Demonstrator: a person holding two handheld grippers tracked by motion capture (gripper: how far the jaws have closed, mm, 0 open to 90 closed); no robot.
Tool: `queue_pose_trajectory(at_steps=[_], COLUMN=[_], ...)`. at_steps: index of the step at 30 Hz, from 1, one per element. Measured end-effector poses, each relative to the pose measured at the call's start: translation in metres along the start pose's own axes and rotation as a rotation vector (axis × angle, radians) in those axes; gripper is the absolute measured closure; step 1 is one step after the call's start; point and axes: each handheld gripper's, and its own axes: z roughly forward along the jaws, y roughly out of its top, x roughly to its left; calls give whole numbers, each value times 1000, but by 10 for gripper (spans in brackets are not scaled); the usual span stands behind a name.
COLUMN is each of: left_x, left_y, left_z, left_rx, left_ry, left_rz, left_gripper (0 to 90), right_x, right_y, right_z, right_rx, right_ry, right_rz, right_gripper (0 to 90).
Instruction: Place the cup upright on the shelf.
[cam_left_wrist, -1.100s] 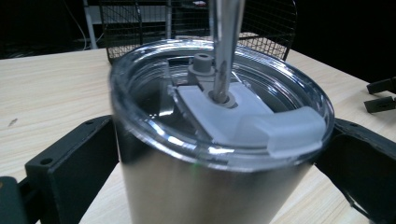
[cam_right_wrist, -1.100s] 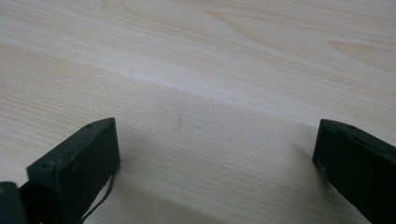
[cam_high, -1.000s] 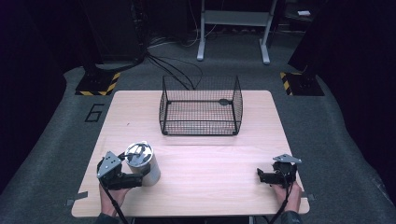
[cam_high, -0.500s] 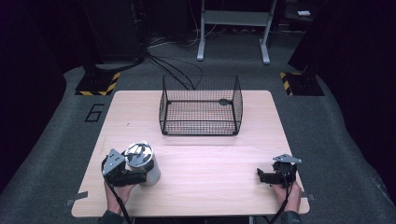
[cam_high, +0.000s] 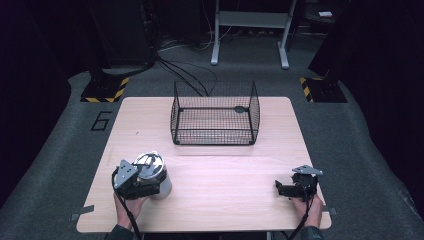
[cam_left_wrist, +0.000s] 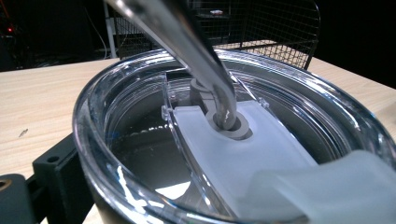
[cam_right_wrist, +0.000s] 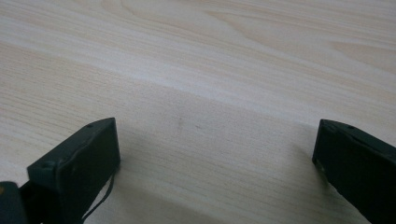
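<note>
Near the front left corner of the wooden surface (cam_high: 210, 195): a steel tumbler (cam_high: 156, 176) standing upright, capped by a clear lid (cam_left_wrist: 261, 140) with a white slider, a metal straw (cam_left_wrist: 187, 51) rising aslant through the slider's hole. Against the tumbler's front left side, the left gripper (cam_high: 142, 184), held from the front edge by the left hand (cam_high: 129, 206). Seen along that gripper: one black jaw low at the left, hard against the tumbler's dark wall below the lid's rim; the other jaw hidden behind the lid. Impossible to tell whether clamped or merely set around the tumbler.

Near the front right corner, well apart from the tumbler: the right gripper (cam_high: 286, 189), low over bare wood, held by the right hand (cam_high: 306, 207). Jaws spread wide, nothing between them but wood grain.

Toward the back edge, about midway along it: a black wire basket (cam_high: 215, 131), standing upright with its open top facing up.
</note>
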Motion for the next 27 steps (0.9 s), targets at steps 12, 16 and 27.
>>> queue_pose_trajectory(at_steps=[12, 16, 27], left_x=[0, 0, 5], left_y=[1, 6, 25], left_z=[-1, -3, -5], left_rx=[5, -2, -2], left_ry=[-17, -21, -37], left_rz=[13, 8, 28], left_gripper=[29, 30, 30], right_x=[0, 0, 0], right_y=[0, 0, 0], right_z=[0, 0, 0], right_rx=[0, 3, 4], right_ry=[0, 0, 0], right_rz=[0, 0, 0], right_gripper=[1, 1, 1])
